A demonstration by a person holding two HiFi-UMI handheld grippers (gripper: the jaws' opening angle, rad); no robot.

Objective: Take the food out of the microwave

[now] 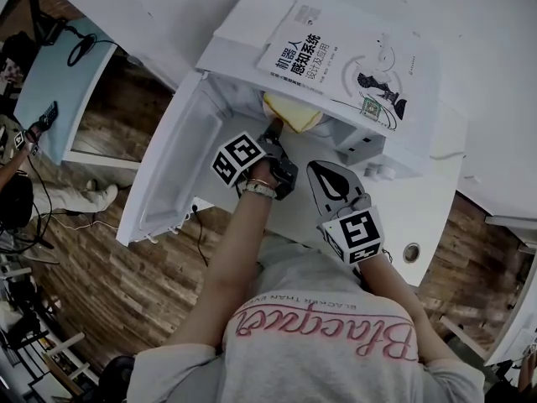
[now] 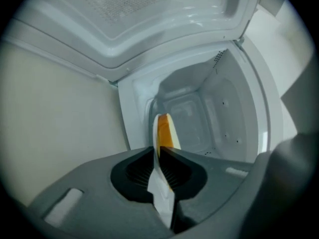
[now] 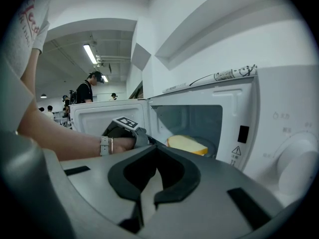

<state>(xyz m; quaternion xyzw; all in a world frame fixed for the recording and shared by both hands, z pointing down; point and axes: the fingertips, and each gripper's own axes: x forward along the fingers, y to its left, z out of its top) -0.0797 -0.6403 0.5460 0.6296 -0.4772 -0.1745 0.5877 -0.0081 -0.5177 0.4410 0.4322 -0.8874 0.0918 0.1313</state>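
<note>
The white microwave [image 1: 239, 25] stands with its door [image 1: 172, 162] swung open to the left. Inside lies the food [image 1: 292, 113], a pale yellow slice with an orange layer. My left gripper [image 1: 273, 133] reaches into the cavity. In the left gripper view that gripper [image 2: 158, 152] is shut on the food [image 2: 163, 129], which is seen edge-on between the pads. My right gripper [image 1: 334, 185] rests outside, in front of the microwave, shut with nothing in it. From the right gripper view the food [image 3: 187, 144] shows through the opening, beyond the right gripper [image 3: 153, 148].
A book [image 1: 336, 57] lies on top of the microwave. The control dial [image 3: 294, 171] is on the right of its front. The white table [image 1: 424, 208] has a round cable hole [image 1: 411, 252]. A light blue desk [image 1: 50, 82] stands at the left. People [image 3: 92, 86] stand far behind.
</note>
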